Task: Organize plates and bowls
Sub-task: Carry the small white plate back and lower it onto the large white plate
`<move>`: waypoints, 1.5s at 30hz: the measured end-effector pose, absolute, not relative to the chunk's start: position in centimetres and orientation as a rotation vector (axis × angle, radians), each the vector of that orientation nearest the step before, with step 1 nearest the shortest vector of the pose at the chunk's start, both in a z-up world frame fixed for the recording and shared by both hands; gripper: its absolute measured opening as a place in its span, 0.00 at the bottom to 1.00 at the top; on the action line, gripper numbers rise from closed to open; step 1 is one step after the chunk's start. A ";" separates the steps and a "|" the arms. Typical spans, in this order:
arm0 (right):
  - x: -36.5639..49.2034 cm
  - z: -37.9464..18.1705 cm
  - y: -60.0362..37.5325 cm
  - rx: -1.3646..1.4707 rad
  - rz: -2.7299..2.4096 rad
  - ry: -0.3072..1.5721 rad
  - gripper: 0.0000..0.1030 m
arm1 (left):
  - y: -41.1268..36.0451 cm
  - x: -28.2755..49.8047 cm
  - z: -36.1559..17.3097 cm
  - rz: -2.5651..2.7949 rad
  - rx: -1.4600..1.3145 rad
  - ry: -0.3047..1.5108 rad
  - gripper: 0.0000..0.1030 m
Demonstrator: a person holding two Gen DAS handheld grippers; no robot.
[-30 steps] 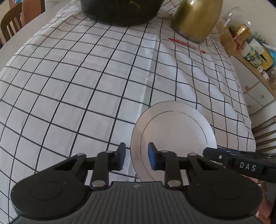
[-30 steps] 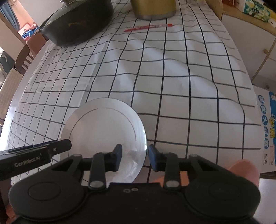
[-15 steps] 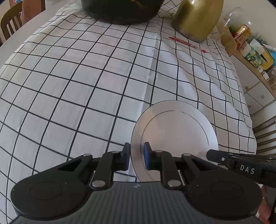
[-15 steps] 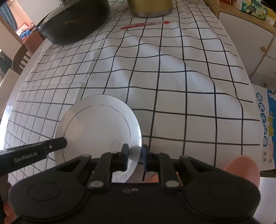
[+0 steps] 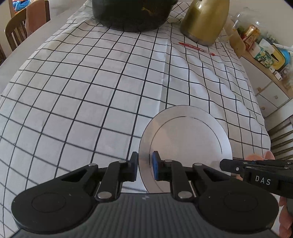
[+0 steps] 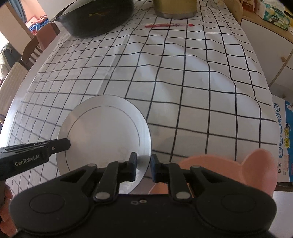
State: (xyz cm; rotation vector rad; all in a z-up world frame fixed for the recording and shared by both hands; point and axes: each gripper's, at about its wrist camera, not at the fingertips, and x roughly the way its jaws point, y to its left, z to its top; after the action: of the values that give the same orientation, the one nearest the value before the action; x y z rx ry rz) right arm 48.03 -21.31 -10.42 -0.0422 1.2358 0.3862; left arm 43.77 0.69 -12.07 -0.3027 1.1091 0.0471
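Observation:
A white plate with a thin dark ring hangs just above the checked tablecloth, held from both sides. My left gripper is shut on its left rim, one pad outside and one inside. In the right wrist view the same plate fills the lower left, and my right gripper is shut on its right rim. Each gripper's black body shows at the edge of the other's view. A pink object, partly hidden by the right gripper, lies below it; I cannot tell what it is.
At the table's far end stand a black lidded pan and a gold kettle, with a red pen in front of the kettle. A cabinet with clutter runs along the right. Wooden chairs stand at the far left.
Both grippers closed on the plate's opposite rims. The plate then came slightly up off the cloth and moved toward the far end of the table.

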 end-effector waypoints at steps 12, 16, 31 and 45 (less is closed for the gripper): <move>42.6 -7.4 -20.0 -0.059 0.362 1.211 0.14 | 1.8 38.6 -9.2 0.027 -0.298 1.096 0.15; 40.3 -6.2 -19.4 -0.067 0.357 1.206 0.14 | 2.6 36.3 -8.3 0.023 -0.312 1.097 0.15; 31.0 -4.5 -15.7 -0.107 0.382 1.219 0.14 | 6.0 27.0 -6.5 0.052 -0.316 1.091 0.15; 24.2 -5.2 -12.6 -0.158 0.454 1.266 0.14 | 9.4 19.0 -7.5 0.094 -0.339 1.123 0.15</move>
State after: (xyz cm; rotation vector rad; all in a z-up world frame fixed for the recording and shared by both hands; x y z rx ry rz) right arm 24.22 -12.65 -5.19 -0.1576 1.2662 0.4537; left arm 19.03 9.41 -7.51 -0.3392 1.1228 0.0942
